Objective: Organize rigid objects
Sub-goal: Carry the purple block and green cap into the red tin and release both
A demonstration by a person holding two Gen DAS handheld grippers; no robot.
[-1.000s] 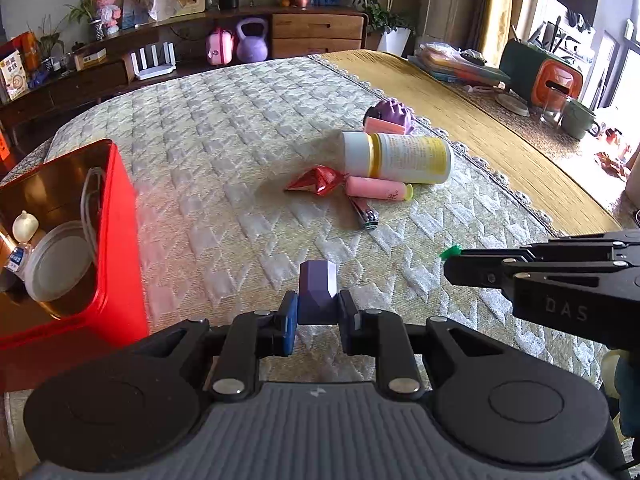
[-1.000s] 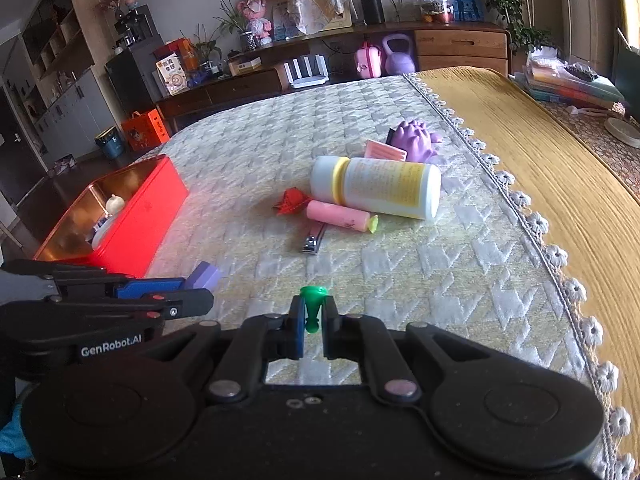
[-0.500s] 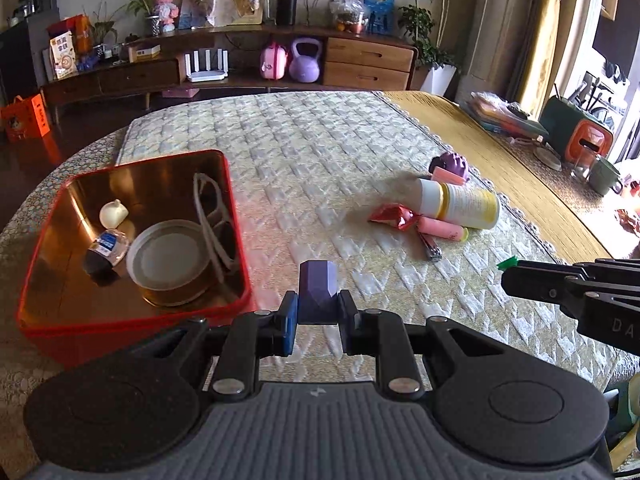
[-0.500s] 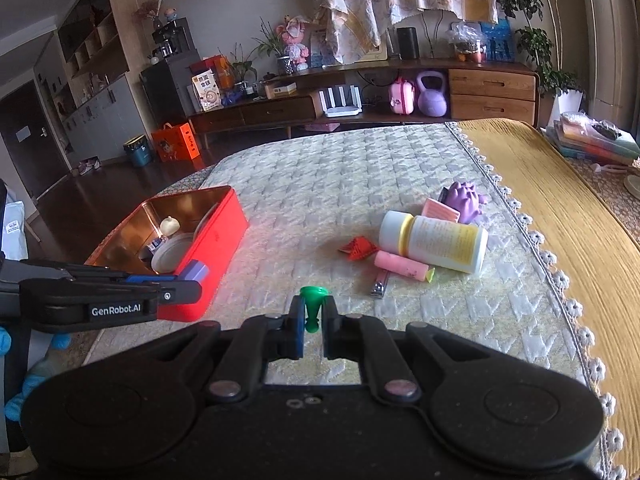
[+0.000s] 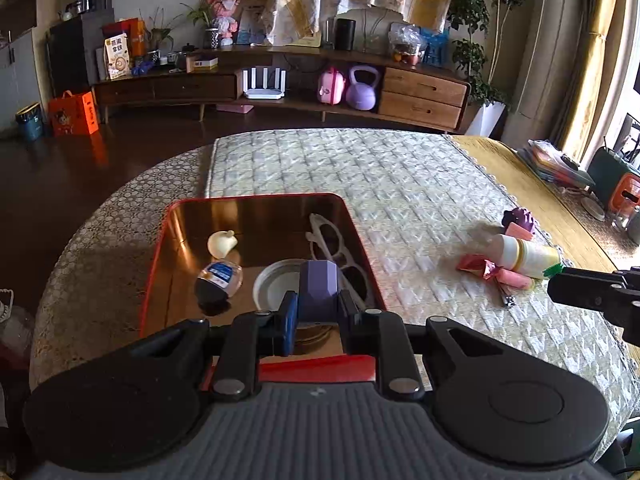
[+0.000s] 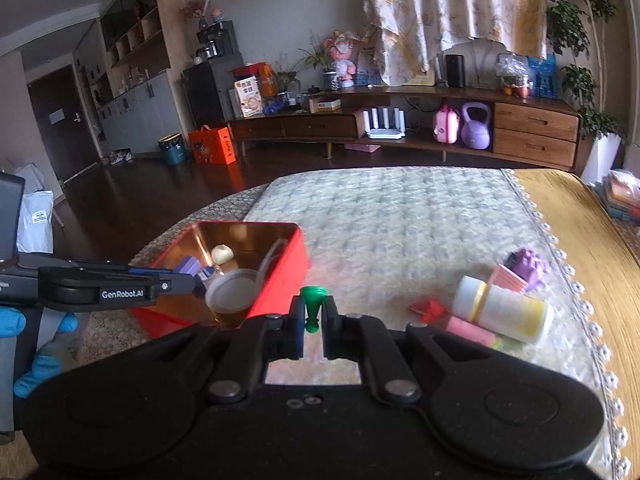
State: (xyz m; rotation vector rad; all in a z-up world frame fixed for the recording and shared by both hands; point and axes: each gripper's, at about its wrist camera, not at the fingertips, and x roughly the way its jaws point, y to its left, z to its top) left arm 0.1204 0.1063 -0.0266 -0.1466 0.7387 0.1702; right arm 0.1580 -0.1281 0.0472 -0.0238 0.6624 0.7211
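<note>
My left gripper (image 5: 318,312) is shut on a purple faceted block (image 5: 319,290) and hangs over the near side of the red tin box (image 5: 256,200). Inside the box lie a round lid (image 5: 276,288), white glasses (image 5: 332,240), a small bottle (image 5: 220,278) and a cream-coloured piece (image 5: 221,242). My right gripper (image 6: 312,322) is shut on a small green peg (image 6: 312,307), above the quilted cloth to the right of the red box (image 6: 280,276). In the right wrist view the left gripper (image 6: 192,276) reaches in from the left with the purple block (image 6: 188,266) over the box.
On the cloth at the right lie a white and yellow bottle (image 6: 502,314), a purple toy (image 6: 526,264), pink pieces (image 6: 472,330), a red wrapper (image 6: 430,308) and nail clippers (image 5: 509,301). A yellow cloth (image 6: 592,240) covers the far right. A blue-gloved hand (image 6: 44,360) holds the left gripper.
Both grippers have risen and swung left, away from the pile of objects. The left one now hangs over the red box with the purple block; before it was over the cloth beside it.
</note>
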